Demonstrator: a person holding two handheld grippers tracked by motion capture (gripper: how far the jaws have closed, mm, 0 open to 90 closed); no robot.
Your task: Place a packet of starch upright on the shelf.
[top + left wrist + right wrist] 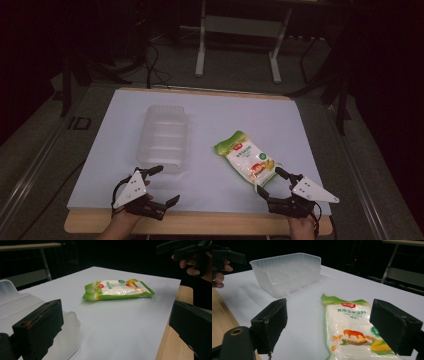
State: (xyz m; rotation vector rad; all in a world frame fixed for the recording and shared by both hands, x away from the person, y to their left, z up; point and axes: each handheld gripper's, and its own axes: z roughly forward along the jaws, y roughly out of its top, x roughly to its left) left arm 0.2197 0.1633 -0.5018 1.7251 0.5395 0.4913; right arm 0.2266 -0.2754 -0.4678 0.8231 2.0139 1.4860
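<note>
Left gripper [161,186]: nearest the high view's camera, at the table's near edge; jaws spread wide apart, holding nothing.
Right gripper [270,183]: at the near edge too, well apart from the left one; jaws wide apart, nothing between them but the pouch's near end.
Pouch [248,161]: green-edged bag of white powder, lying flat just ahead of the right gripper, its bottom corner reaching between that gripper's jaws; whether it touches either jaw cannot be told.
Clear tray [165,135]: ribbed translucent plastic container, just ahead of the left gripper, its near rim close beside that gripper's far jaw.
White sheet [210,107]: covers the wooden table [200,223] under both objects; bare wood shows behind the grippers.
</note>
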